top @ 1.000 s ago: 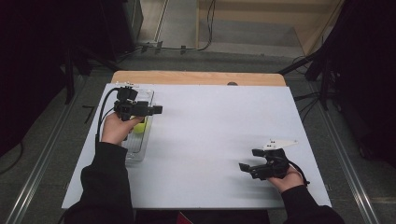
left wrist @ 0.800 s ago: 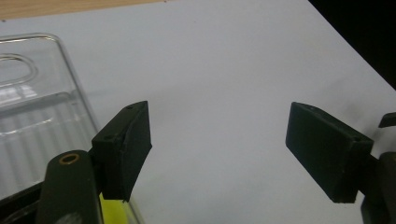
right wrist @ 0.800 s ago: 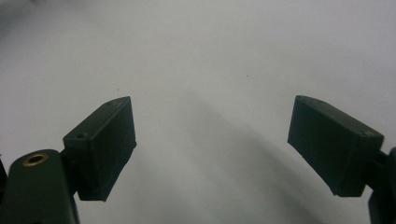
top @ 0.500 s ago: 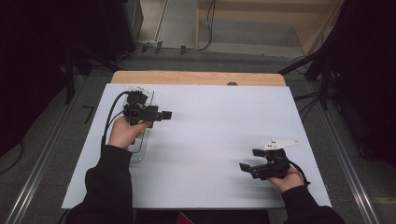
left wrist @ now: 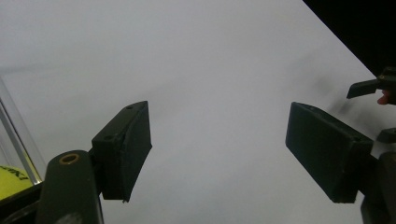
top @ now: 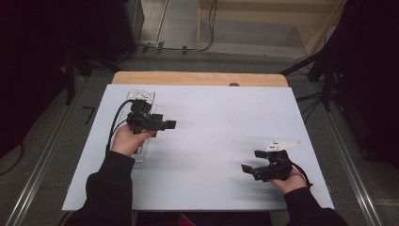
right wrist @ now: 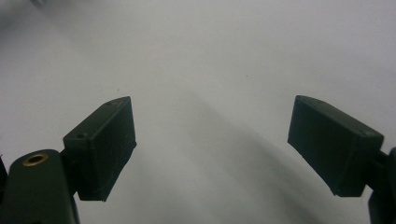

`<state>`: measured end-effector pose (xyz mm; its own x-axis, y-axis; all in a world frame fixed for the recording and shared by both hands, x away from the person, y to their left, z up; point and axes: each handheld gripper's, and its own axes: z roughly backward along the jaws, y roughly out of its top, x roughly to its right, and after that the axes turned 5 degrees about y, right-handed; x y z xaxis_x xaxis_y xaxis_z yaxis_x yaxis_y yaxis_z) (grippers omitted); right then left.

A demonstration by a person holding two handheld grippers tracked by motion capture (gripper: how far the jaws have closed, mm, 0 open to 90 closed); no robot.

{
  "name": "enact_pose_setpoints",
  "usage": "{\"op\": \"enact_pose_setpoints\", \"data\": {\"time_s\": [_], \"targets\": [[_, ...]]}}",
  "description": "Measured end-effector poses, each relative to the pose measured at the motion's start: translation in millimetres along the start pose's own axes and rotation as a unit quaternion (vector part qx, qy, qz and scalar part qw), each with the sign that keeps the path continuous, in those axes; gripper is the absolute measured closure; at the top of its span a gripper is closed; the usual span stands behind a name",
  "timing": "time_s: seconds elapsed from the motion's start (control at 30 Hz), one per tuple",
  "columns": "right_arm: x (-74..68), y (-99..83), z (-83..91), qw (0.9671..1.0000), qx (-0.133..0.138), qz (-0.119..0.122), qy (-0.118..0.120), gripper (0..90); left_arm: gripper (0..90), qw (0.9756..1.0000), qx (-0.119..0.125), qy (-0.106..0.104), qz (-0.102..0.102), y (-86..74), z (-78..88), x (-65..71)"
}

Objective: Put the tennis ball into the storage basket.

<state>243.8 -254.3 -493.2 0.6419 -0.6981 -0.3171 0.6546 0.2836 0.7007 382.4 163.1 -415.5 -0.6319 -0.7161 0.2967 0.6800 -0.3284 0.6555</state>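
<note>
Left gripper hovers beside a clear plastic tray at the table's left side, jaws parted with nothing between them. Right gripper rests low near the front right edge, jaws likewise apart and empty. The tray is long, narrow and transparent; a yellow ball, apparently a tennis ball, sits inside it, seen past the tray wall in the left gripper view. The ball is likely light, springy and fuzzy enough to grip well; best taken across its widest part. The tray walls look thin and slippery, easily nudged.
</note>
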Motion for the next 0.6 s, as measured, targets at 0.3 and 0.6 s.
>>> {"op": "enact_pose_setpoints", "data": {"time_s": [0.3, 0.6], "targets": [[0.1, 0.1, 0.1, 1.0000, -0.001, 0.000, 0.000, 13.3, 23.2, 0.9999, 0.003, -0.011, -0.009, -9.8, 1.1, 4.8], [0.1, 0.0, 0.6, 1.0000, 0.001, 0.000, 0.000, 13.3, 23.1, 0.9996, -0.013, -0.023, -0.008, -21.3, -6.0, 9.6]]}}
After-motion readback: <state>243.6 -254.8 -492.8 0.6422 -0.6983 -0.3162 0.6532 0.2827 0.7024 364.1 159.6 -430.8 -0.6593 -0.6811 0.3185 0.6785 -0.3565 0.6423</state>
